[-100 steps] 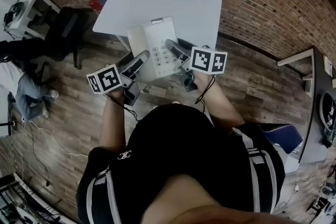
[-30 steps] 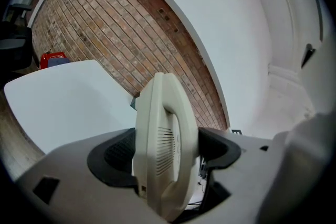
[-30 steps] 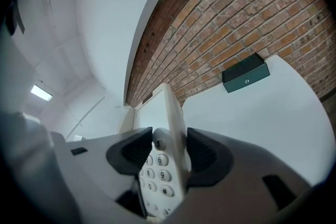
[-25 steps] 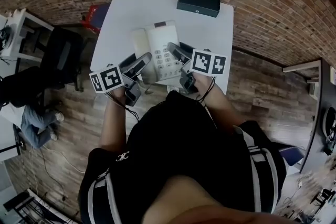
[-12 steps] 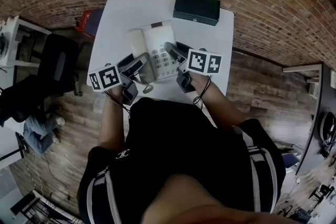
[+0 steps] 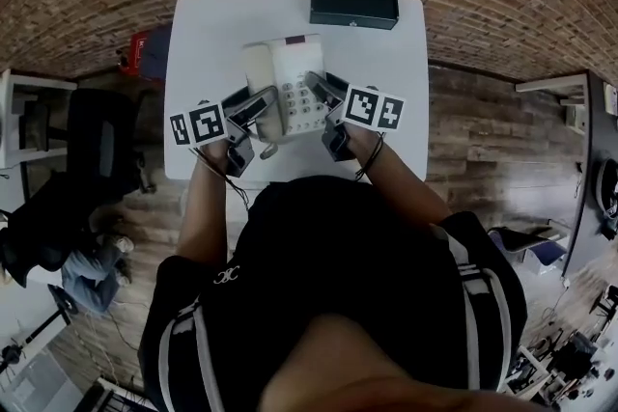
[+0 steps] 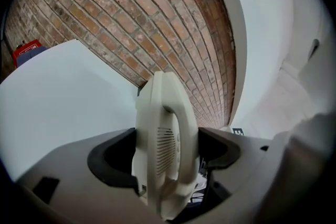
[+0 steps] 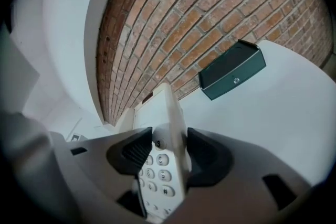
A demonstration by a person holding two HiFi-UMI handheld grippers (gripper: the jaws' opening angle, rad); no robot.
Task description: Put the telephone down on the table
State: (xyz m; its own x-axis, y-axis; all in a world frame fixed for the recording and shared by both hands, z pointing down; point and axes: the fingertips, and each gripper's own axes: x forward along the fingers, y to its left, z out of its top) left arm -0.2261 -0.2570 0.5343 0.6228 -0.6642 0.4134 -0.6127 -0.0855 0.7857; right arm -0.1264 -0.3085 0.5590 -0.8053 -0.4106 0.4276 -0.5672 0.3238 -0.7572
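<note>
A cream desk telephone (image 6: 287,88) with handset and grey keypad is held over the white table (image 6: 386,53), near its front half. My left gripper (image 6: 257,101) is shut on its left side, on the handset (image 7: 165,149). My right gripper (image 6: 322,90) is shut on the telephone's right edge beside the keypad (image 8: 157,170). Whether the telephone touches the tabletop cannot be told. In the left gripper view the handset stands edge-on between the jaws; in the right gripper view the telephone's thin edge sits between the dark pads.
A dark green flat box (image 6: 353,1) lies at the table's far edge, also seen as the box (image 8: 231,77) in the right gripper view. A red object (image 6: 135,51) sits on the brick floor left of the table. A black chair (image 6: 92,150) stands at the left.
The person has stepped toward the table with the telephone in both grippers. It has gone from hanging off the table's front edge to being over the tabletop.
</note>
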